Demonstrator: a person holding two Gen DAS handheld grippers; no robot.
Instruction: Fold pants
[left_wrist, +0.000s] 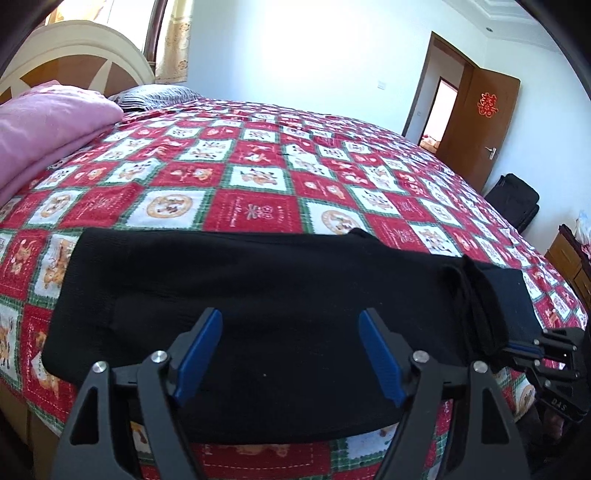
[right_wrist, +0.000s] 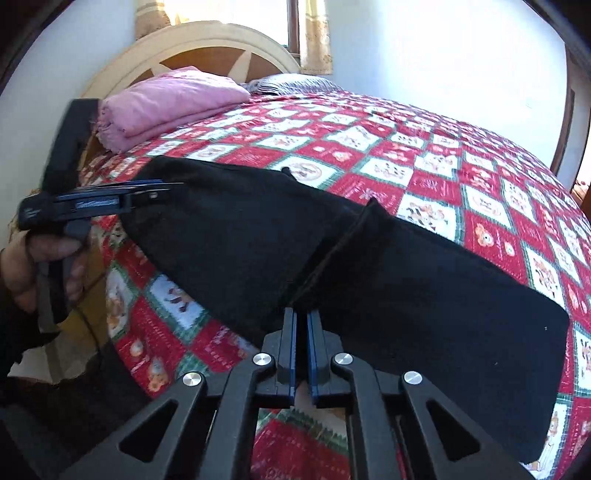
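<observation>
Black pants (left_wrist: 258, 302) lie folded lengthwise across the near edge of the bed, also in the right wrist view (right_wrist: 424, 295). My left gripper (left_wrist: 290, 350) is open, its blue pads spread just above the pants' near edge; it shows in the right wrist view (right_wrist: 162, 190) at the pants' left end. My right gripper (right_wrist: 302, 317) is shut on a bunched fold of the pants at their near edge; it shows in the left wrist view (left_wrist: 524, 349) at the right.
The bed has a red, white and green patterned quilt (left_wrist: 258, 177). A folded pink blanket (left_wrist: 40, 125) and a striped pillow (left_wrist: 155, 94) lie by the headboard. An open brown door (left_wrist: 476, 125), a black bag (left_wrist: 513, 201) and a wooden cabinet (left_wrist: 569, 262) stand right.
</observation>
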